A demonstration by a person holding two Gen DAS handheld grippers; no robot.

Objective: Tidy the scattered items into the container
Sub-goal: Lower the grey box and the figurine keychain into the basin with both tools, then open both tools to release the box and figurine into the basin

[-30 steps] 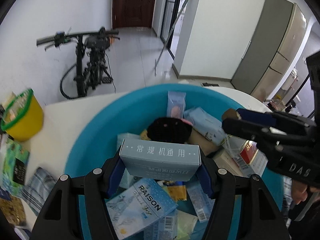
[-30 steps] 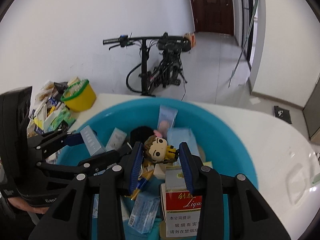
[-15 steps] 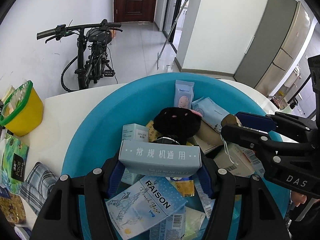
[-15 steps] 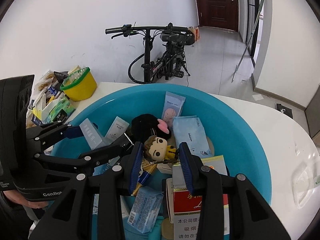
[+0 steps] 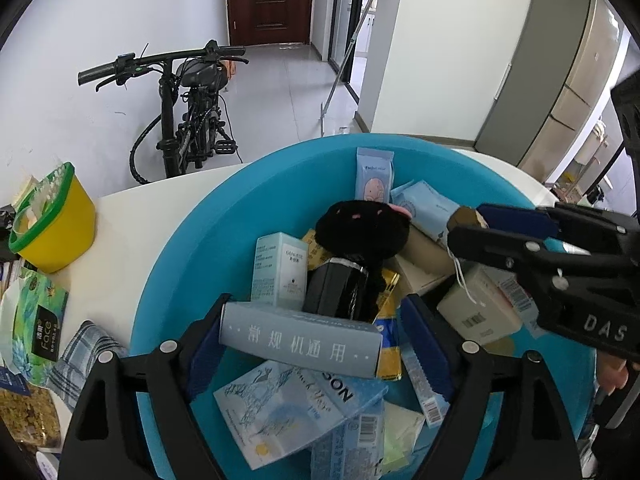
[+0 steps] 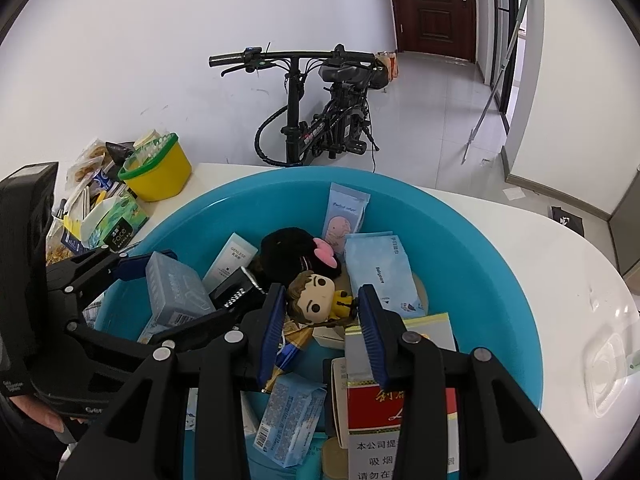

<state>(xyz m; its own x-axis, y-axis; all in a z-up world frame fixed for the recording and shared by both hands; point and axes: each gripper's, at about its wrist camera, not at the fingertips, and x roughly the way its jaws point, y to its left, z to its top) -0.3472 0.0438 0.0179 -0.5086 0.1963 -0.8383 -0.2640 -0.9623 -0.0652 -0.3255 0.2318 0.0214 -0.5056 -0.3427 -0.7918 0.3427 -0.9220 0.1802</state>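
Note:
A blue basin [image 5: 192, 236] [image 6: 472, 240] on the white table holds several boxes and packets and a black plush [image 5: 362, 226]. My left gripper [image 5: 308, 340] is over the basin with its jaws spread; a grey-blue box [image 5: 300, 338] with Chinese lettering lies tilted between them, a gap at its right end. It also shows in the right wrist view [image 6: 174, 294]. My right gripper [image 6: 320, 322] is over the basin with a small brown-haired doll [image 6: 314, 298] between its jaws; the doll leans on the left pad and a gap shows at the right pad.
A yellow tub with a green rim [image 5: 52, 224] [image 6: 156, 168], a green "Face" packet [image 5: 36, 324], a checked cloth [image 5: 84, 354] and snack packets lie on the table left of the basin. A bicycle [image 5: 188, 112] stands by the wall beyond.
Both grippers have moved lower into the basin. The left jaws have spread and the grey-blue box has tilted and dropped between them. The right jaws have widened around the doll.

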